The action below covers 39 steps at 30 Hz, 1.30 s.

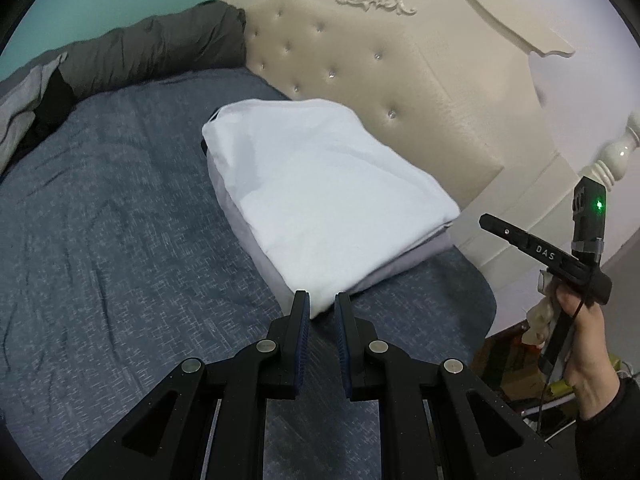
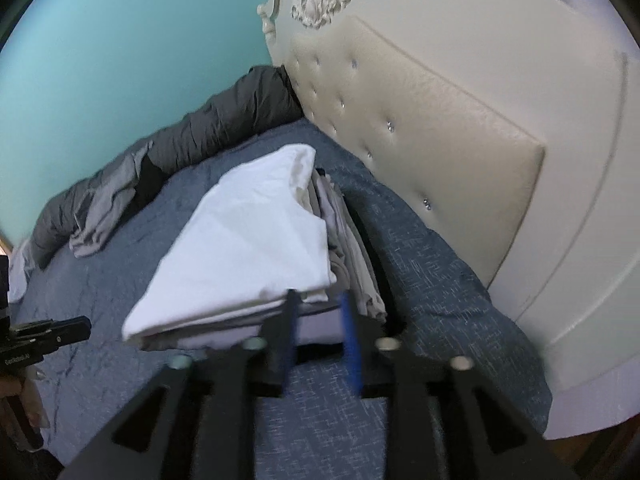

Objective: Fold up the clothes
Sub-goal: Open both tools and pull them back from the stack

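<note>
The folded white garment (image 1: pixel 320 196) tops a stack mid-frame on the blue bedspread (image 1: pixel 100 220). The left gripper (image 1: pixel 322 304) is narrowly parted, holding nothing; the right gripper (image 2: pixel 320 304) gapes wider, empty (only its view shows the stack's layered edges).

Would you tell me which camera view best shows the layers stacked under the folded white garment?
The right wrist view: it faces the pile's open edge, where grey layers show beneath the white garment. The left wrist view shows mostly the white top, with a thin grey edge below.
</note>
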{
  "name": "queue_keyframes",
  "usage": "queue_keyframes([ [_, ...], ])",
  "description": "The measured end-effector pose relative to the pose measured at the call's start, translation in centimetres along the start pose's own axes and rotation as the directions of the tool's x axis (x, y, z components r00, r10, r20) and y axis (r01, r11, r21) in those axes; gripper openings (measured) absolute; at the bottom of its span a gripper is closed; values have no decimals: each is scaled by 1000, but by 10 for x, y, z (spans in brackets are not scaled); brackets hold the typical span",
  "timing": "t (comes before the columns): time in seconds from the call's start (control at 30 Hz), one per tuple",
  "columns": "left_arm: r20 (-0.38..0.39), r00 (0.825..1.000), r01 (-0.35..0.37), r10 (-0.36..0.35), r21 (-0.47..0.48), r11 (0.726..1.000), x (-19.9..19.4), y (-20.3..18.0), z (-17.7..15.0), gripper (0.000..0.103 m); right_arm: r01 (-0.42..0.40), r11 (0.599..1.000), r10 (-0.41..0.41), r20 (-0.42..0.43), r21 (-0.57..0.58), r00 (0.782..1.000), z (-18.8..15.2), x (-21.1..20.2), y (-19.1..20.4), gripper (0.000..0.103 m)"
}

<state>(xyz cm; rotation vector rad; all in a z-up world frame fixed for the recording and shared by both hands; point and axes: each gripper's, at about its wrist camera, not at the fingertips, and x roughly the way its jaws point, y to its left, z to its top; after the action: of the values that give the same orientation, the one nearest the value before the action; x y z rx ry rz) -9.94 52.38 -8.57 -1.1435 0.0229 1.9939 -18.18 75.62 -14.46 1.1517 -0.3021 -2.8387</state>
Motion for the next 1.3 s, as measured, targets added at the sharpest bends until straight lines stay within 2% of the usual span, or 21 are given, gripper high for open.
queue_keyframes([
  [0.37,59,998,7,-8,29,1000,-50,-25,-11,17,-21,1000,21,63,2,998,-13,-53,28,40],
  [0.4,63,998,6,-8,34,999,-53,-27,-12,18,-20,1000,19,65,8,998,-14,-57,29,41],
  [0.47,74,997,2,-5,42,999,-61,-31,-14,23,-19,1000,17,74,22,997,-15,-64,31,50],
  [0.53,84,996,4,-8,46,999,-69,-33,-16,26,-20,999,18,79,28,997,-17,-73,35,53],
  [0.6,96,995,4,-9,53,999,-77,-35,-17,26,-19,999,16,84,30,996,-18,-80,40,54],
  [0.83,128,992,0,-10,78,997,-100,-39,-24,29,0,1000,0,110,5,994,-31,-109,71,67],
  [1.1,157,987,-1,-15,101,995,-125,-44,-35,33,52,999,-53,121,13,991,-52,-134,95,76],
  [1.2,163,986,1,-19,111,994,-133,-46,-40,41,36,999,-38,125,22,991,-61,-142,102,78],
  [1.3,155,988,4,-24,128,992,-139,-48,-46,43,35,999,-38,123,27,992,-72,-151,108,82],
])
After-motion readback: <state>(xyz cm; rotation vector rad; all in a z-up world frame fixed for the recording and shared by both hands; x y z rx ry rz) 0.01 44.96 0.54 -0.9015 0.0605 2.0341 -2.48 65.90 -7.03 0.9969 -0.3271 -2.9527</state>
